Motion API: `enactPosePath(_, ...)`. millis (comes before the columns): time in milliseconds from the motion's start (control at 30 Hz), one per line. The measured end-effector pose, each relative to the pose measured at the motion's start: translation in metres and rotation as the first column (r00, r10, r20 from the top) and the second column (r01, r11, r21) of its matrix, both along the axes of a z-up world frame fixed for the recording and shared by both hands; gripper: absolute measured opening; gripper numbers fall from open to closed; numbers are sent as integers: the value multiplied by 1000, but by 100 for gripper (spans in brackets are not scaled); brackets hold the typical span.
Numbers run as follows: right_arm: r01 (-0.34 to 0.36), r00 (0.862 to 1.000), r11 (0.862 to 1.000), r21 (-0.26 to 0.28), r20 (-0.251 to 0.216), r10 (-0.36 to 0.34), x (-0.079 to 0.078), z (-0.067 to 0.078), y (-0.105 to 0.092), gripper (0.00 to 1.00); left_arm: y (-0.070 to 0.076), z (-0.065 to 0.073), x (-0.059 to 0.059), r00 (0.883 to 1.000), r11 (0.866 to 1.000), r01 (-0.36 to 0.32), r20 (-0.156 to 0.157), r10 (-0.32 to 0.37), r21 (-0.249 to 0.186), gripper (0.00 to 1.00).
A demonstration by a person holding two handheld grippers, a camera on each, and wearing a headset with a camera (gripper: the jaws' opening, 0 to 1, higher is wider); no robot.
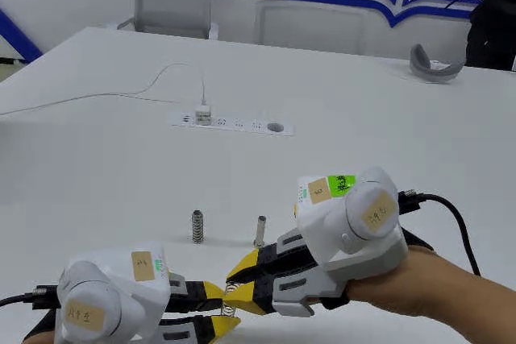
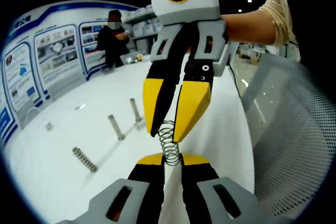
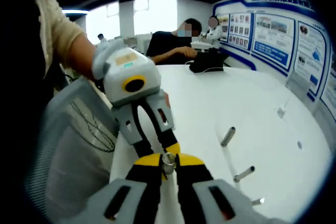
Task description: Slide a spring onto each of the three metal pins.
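The spring [image 2: 168, 142] is caught between both claws. In the left gripper view, the left gripper [image 2: 169, 160] pinches its lower coils from six o'clock. The right gripper [image 2: 166, 128] reaches in from twelve o'clock with its tips pressed onto the upper coils. The spring is a thin helix of bare steel wire, slightly bowed. The jaw tips are smooth yellow wedges on black and grey plastic, and the housings are glossy white with paper labels. This view gives the spring side-on, whereas the right gripper view gives it end-on, as a small metal ring between that gripper's own yellow tips. At about nine o'clock from the held spring, on the matte white table [image 1: 97, 159], stand three slim steel cylinders: the sleeved pin [image 2: 85, 159], already wrapped in coils, the bare pin [image 2: 116, 127], and the far pin [image 2: 135, 109]. From the head view, the sleeved pin and one bare pin stand upright at twelve o'clock from the grippers, and a flat white power strip [image 1: 234, 124] with a plugged cable [image 1: 121, 94] lies further beyond them.
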State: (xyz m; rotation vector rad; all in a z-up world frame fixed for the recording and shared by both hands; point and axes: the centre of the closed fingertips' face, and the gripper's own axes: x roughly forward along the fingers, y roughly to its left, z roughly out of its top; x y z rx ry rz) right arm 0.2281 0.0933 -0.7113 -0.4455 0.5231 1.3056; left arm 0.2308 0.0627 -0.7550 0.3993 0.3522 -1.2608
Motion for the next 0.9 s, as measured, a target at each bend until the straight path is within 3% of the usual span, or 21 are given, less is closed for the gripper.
enactPosePath(267,13,1000,1000,16,5,-13,2,2,2,12,1,2,2,1000,1000,-22,-20,21,-22,13)
enactPosePath(567,17,1000,1000,12,3,-17,4,1,1,12,1,6,4,997,997,-54,-52,51,-56,25)
enactPosePath(900,38,999,999,14,5,-38,8,3,-4,12,10,4,9,990,990,-117,-85,110,-80,42)
